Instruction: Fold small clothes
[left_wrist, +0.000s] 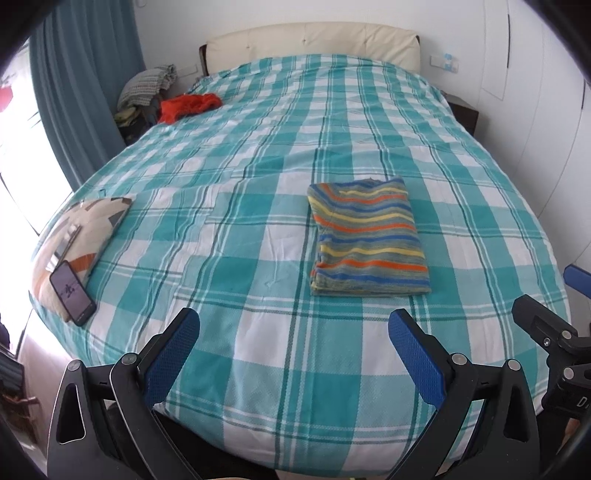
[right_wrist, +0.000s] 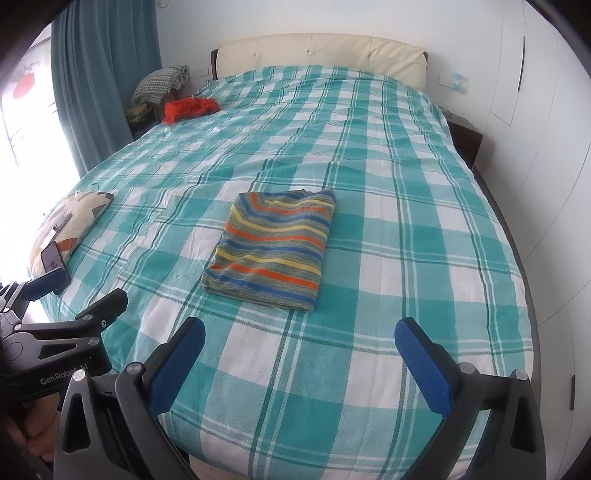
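A striped garment (left_wrist: 367, 238) in orange, yellow, blue and grey lies folded into a neat rectangle on the teal checked bedspread (left_wrist: 258, 206); it also shows in the right wrist view (right_wrist: 273, 247). My left gripper (left_wrist: 295, 328) is open and empty, held above the near edge of the bed, short of the garment. My right gripper (right_wrist: 301, 336) is open and empty, also near the bed's front edge, just below the garment. A crumpled red garment (left_wrist: 188, 105) lies at the far left of the bed (right_wrist: 190, 107).
A patterned cushion (left_wrist: 79, 236) with a phone (left_wrist: 72, 291) on it lies at the bed's left edge. A pile of clothes (left_wrist: 147, 88) sits beyond the far left corner. A cream headboard (left_wrist: 314, 40) and white wardrobes (right_wrist: 535, 110) bound the bed. The other gripper shows at the frame edge (left_wrist: 546, 332).
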